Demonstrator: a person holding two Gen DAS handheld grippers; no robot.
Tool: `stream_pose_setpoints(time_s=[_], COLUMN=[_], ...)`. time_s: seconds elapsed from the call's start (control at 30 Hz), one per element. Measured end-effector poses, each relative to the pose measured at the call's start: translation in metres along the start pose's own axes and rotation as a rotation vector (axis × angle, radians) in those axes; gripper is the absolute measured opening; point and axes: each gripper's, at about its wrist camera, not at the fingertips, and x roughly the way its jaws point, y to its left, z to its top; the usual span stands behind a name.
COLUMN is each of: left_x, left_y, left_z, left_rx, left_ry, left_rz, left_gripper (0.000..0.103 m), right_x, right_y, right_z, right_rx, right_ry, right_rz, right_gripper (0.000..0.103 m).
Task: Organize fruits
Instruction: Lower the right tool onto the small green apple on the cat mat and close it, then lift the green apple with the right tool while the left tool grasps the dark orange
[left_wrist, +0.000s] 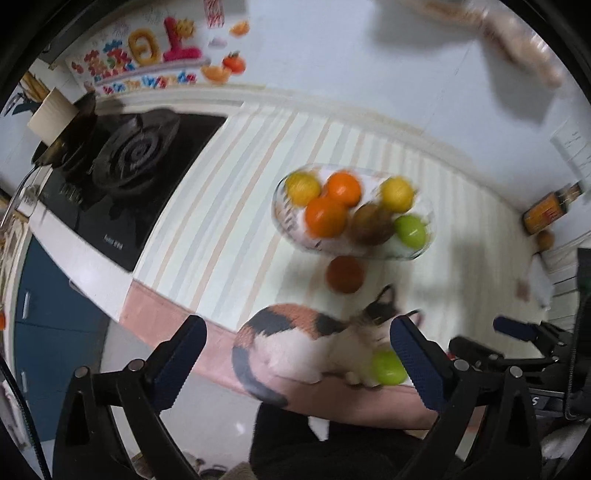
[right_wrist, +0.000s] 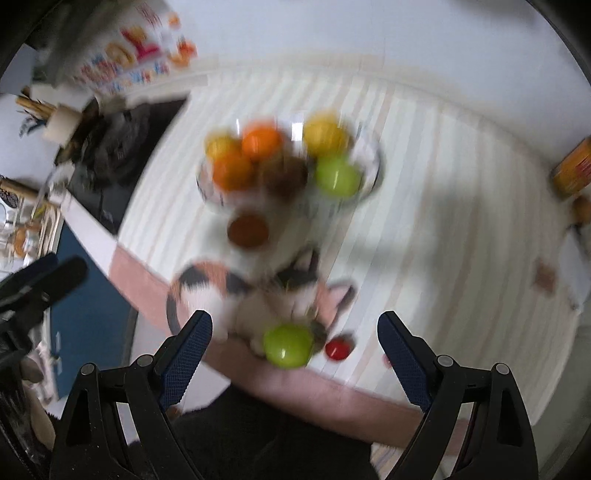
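While both views are smeared by motion blur, we can make out the following.

Left gripper: our left gripper (left_wrist: 297, 360) hangs above the counter's near edge, jaws spread wide with nothing between them; the cat figure sits in the gap, untouched.

Right gripper: our right gripper (right_wrist: 295, 349) hangs over the same edge, jaws equally wide and holding nothing — the loose green fruit shows between its fingers, clear of both.

Bowl: a clear glass bowl (left_wrist: 286, 218) stands mid-counter on a striped cloth (left_wrist: 221, 221), holding two yellow fruits, two oranges (left_wrist: 327, 216), a brown fruit and a green one.

Loose fruit: a dark red-brown fruit (left_wrist: 345, 275) lies just in front of the bowl; a green fruit (right_wrist: 288, 345) lies at the counter's near edge, against the cat figure; a small red fruit (right_wrist: 338, 349) lies just beside it.

Cat figure: a calico cat figure (left_wrist: 306, 339) sits between bowl and edge.

Stove: a black gas hob (left_wrist: 125, 173) lies to the left of the cloth.

Writing: a colourful wall decoration (left_wrist: 147, 55) carries large characters we cannot read; the hob's front marking and the label of a bottle (left_wrist: 550, 208) are too blurred to read.
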Motion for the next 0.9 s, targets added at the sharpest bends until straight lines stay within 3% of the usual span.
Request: stream_pose_setpoints(time_s=[0.1,0.23,0.4,0.47,0.8,0.9], left_x=[0.030,0.062,0.085,0.090,0.094,0.094], left_y=[0.006,0.014,0.020,0.021,0.023,0.027], left_z=[-0.011,-0.023,-0.032,-0.032,-0.021,-0.017], left_rx=[-0.001,-0.003,-0.018,-0.026,-0.028,-0.039], left_ry=[0.060,0.129,0.186,0.199,0.188,0.184], left_rz=[0.045,0.086,0.091,0.079,0.064,0.065], left_gripper=[0.102,0.102,0.102,0.102,0.102,0.102], right_x=[0.060,0.109,0.122,0.124,0.113,0.118], right_y=[-0.016,-0.023,-0.012,-0.006,0.028,0.041], right_z=[-0.003,-0.010,-0.007,-0.006,-0.008,-0.008], right_rx=[0.055,0.094,0.027,-0.013,-0.217,-0.313], right_ry=[0.147,0.241,0.224,0.229,0.206,0.244], right_rz=[0.073,0.090,0.039,0.001,-0.060,-0.097], right_gripper=[0.093,0.092,0.091,0.085,0.081,0.081])
